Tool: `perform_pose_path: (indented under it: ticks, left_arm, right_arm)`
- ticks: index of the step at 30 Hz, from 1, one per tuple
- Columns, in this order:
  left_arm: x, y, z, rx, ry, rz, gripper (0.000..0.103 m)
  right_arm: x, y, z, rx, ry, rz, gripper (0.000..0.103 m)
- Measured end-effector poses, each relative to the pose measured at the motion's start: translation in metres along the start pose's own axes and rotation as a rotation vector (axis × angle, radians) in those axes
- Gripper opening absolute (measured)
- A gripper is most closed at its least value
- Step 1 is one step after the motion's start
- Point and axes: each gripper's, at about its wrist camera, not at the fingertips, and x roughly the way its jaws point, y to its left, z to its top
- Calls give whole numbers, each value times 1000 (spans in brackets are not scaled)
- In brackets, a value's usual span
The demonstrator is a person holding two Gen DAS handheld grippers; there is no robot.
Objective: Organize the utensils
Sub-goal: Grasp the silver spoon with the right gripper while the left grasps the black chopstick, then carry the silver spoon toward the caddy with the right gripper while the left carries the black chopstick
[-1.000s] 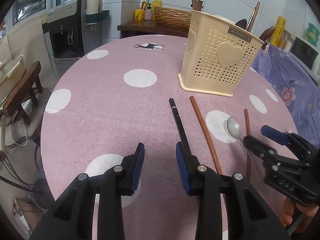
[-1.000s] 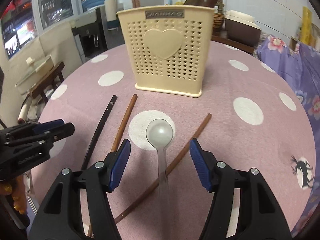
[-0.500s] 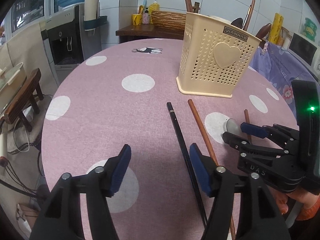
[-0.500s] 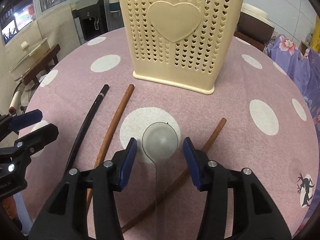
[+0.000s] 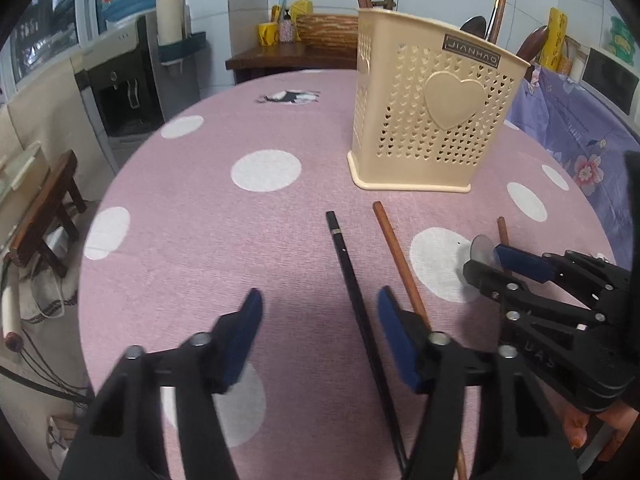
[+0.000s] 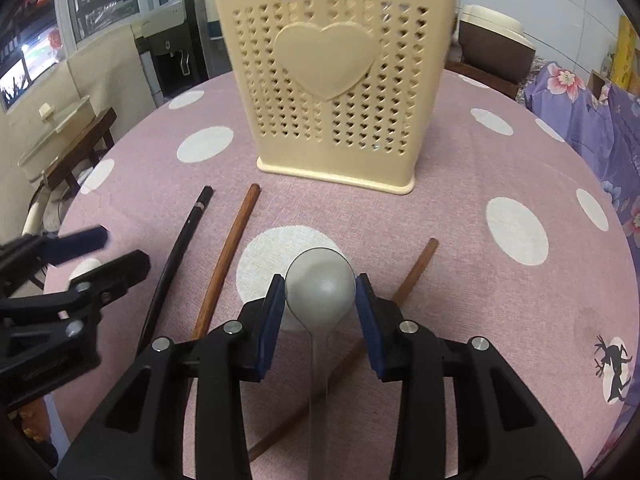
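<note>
A cream perforated utensil holder (image 5: 432, 120) (image 6: 336, 92) stands on the pink dotted table with utensils in it. In front of it lie a black chopstick (image 5: 348, 264) (image 6: 180, 248), a brown chopstick (image 5: 396, 256) (image 6: 230, 248), a second brown chopstick (image 6: 414, 268) and a grey spoon (image 6: 320, 284). My right gripper (image 6: 320, 280) is closing, and its blue pads meet both sides of the spoon's bowl. My left gripper (image 5: 319, 296) is closing too. The black chopstick lies between its fingers, close to the right one and untouched.
The round table's edge (image 5: 92, 280) drops off on the left toward a wooden stool (image 5: 44, 216) and a water dispenser (image 5: 128, 92). A purple floral cloth (image 5: 580, 140) lies at the right. A side table with a woven basket (image 5: 320, 32) stands behind.
My right gripper has moved forward over the spoon and narrowed until its pads flank the bowl. My left gripper widened, then narrowed; the black chopstick now lies between its fingers.
</note>
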Motion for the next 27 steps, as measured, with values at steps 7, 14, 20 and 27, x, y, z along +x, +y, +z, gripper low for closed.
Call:
perform_pose_path:
  ticks: [7,14,20,27]
  left_arm:
    - [12,-9,14,-26,23,-48,34]
    - [32,-18,24,-20,50,-12,30]
    - [44,-18,25,-31,70,-4,23]
    - [48,-23,28,-13,60,42,15]
  right_arm:
    - [-41,-3,3,32,-95,-7,37]
    - [-63,-2,2,54,-144,5,37]
    - [-76,-4,1,61,-169,6,37]
    - [-82,-2,-1,60,-185,0,37]
